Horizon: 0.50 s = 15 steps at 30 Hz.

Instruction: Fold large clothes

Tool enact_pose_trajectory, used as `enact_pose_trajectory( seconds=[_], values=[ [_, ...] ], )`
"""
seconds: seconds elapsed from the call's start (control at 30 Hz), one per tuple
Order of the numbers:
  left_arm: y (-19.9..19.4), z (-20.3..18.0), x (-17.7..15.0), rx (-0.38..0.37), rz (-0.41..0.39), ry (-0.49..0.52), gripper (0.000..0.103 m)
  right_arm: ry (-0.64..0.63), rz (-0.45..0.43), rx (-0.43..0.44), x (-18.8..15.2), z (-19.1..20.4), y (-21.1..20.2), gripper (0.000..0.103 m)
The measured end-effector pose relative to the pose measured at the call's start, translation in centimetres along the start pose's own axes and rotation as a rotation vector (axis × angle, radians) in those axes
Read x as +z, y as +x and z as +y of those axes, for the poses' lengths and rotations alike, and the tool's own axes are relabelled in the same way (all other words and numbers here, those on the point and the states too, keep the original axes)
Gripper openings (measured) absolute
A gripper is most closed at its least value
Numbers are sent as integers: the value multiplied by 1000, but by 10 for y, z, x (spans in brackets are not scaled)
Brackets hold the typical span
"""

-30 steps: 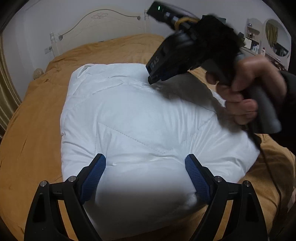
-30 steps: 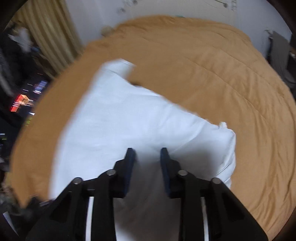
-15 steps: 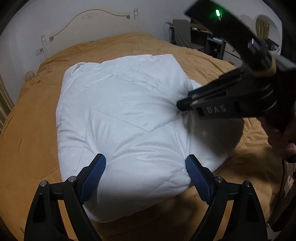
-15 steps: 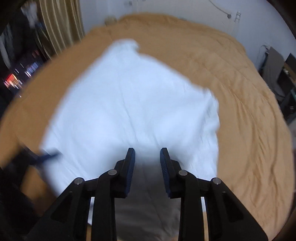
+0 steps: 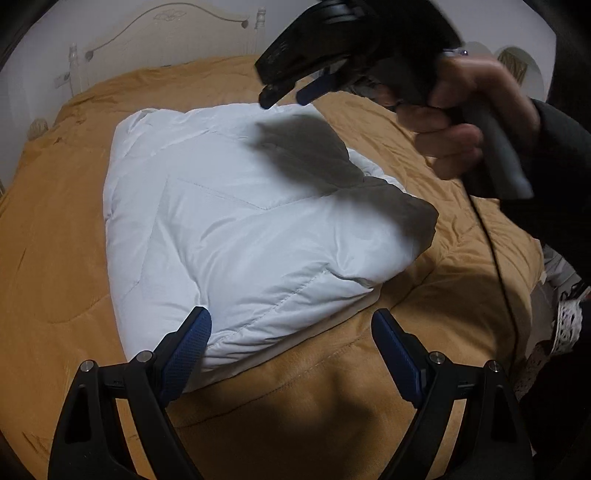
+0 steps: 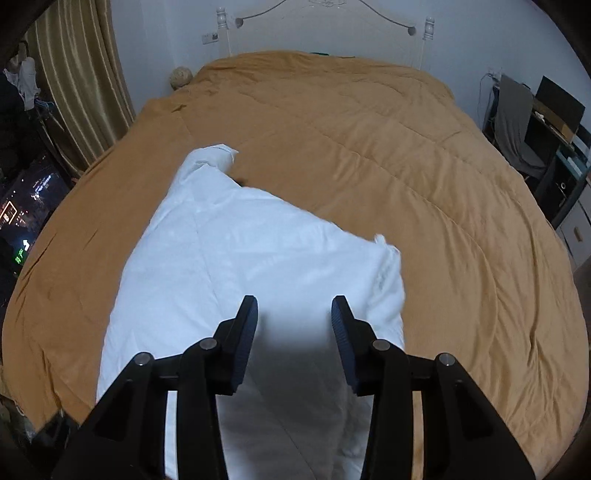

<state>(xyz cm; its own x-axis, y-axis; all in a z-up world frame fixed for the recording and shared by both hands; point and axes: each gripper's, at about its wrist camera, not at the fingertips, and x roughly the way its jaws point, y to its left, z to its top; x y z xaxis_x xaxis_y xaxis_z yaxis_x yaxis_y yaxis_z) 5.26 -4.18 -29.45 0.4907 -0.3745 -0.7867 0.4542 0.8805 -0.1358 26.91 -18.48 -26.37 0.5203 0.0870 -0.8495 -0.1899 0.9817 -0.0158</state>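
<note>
**White padded jacket folded on the bed**

Puffy, quilted and white: jacket (image 5: 236, 229) folded into a soft lumpy block with stitched seams, lying on the near left part of a tan quilted bedspread (image 6: 424, 192). Left gripper (image 5: 291, 343) held low over the near edge, jaws spread wide, blue textured pads gripping nothing. Right gripper (image 6: 294, 328) up above the jacket, jaws parted, nothing between them. Beyond: white carved headboard (image 6: 325, 26) at the far wall, gold curtain (image 6: 81, 74) left, desk clutter right.
</note>
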Motion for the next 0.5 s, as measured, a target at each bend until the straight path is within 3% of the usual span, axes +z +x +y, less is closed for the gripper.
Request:
enact_pose_trajectory(
  seconds=[0.07,0.17,0.23,0.27,0.33,0.37,0.43,0.5],
  values=[
    [0,10,8,-4,32,-29,89,5,113,-79,6,5,36,44],
    [-12,26,16,6,63,-91,89,112,139,-109,-6,-26,38,44],
    [-20,46,19,20,88,-180,89,161,146,-228,-16,-60,31,54],
    [-22,56,21,28,105,-232,89,193,158,-259,-21,-77,28,66],
    [-28,75,25,80,130,-312,89,223,225,-352,-33,-102,29,66],
    [-32,80,28,115,133,-329,89,240,237,-349,-39,-110,24,64],
    [-45,90,41,251,143,-353,89,261,228,-257,-51,-111,2,64],
    [-63,98,56,309,135,-394,89,250,213,-206,-59,-100,-25,64]
  ],
)
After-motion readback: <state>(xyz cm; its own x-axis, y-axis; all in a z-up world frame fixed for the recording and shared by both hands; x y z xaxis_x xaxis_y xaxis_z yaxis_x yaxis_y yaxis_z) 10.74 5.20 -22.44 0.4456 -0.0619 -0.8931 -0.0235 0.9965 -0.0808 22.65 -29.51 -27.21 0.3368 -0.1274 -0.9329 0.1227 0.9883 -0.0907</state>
